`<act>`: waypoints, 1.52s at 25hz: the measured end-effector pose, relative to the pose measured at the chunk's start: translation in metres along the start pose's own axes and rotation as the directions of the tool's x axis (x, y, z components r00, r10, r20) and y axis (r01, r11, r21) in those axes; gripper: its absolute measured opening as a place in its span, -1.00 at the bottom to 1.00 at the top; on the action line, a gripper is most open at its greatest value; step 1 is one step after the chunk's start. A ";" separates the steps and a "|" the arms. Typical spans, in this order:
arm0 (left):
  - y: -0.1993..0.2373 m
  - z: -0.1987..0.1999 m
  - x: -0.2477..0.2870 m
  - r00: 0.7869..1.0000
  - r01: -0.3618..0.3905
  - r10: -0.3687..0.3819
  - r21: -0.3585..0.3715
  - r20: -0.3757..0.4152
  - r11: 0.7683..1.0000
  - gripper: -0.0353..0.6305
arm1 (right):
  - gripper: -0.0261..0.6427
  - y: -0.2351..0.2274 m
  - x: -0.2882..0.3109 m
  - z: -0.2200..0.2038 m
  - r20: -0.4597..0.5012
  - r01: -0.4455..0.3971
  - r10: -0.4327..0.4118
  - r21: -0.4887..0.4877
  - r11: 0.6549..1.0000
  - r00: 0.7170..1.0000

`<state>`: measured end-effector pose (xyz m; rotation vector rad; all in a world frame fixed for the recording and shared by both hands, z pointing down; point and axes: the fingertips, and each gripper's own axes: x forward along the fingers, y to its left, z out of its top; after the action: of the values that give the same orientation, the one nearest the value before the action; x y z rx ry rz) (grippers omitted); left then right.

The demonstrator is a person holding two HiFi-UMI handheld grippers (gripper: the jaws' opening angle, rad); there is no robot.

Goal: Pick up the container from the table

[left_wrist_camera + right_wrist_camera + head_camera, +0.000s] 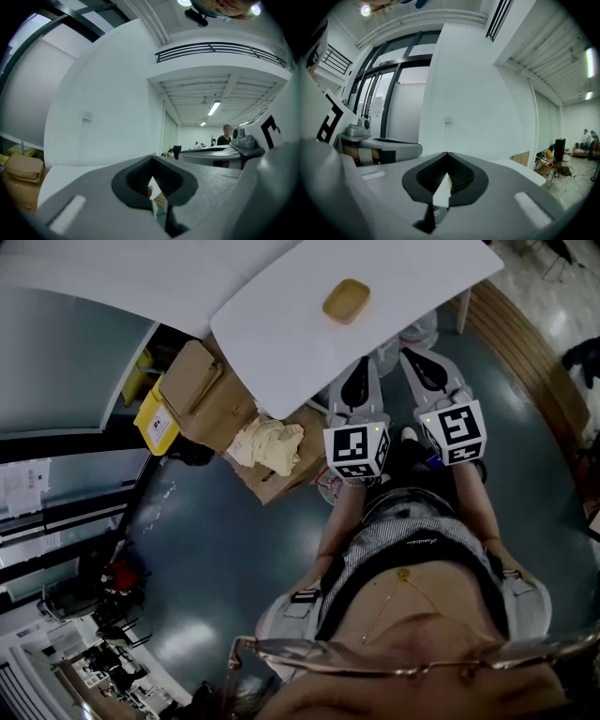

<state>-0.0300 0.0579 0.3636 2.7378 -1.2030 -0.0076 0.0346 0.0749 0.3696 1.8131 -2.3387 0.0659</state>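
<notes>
We hold the left gripper (361, 367) and right gripper (414, 354) clenched on nothing, while the small tan rounded-square container (346, 301) sits well ahead on the white table (281, 324) — probably light and stiff, best pinched across one rim wall.

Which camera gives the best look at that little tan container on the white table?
The head view: the container sits whole, seen from above, on the table. Neither gripper view shows it clearly.

The head view is dimly lit, its white table (281, 296) washed out at 12 o'clock; both gripper views are fisheye-bent; a lamp (364, 9) is flared at 11 o'clock.
</notes>
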 end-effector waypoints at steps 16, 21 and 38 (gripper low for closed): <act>0.020 0.000 0.084 0.977 -0.212 0.212 -0.036 -0.014 0.977 -0.89 | -0.84 -0.076 0.070 -0.006 -0.012 -0.182 0.182 0.015 0.983 0.983; 0.041 -0.002 0.095 0.970 -0.242 0.241 -0.036 -0.025 0.970 -0.89 | -0.84 -0.080 0.093 -0.010 -0.027 -0.193 0.193 0.013 0.981 0.981; 0.151 0.001 0.202 0.990 -0.130 0.127 -0.058 -0.058 0.990 -0.89 | -0.84 -0.108 0.235 -0.005 -0.073 -0.073 0.074 0.021 0.997 0.995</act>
<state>-0.0030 -0.1908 0.3954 2.5860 -1.3386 0.0432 0.0833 -0.1763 0.4064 1.7016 -2.3606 0.1615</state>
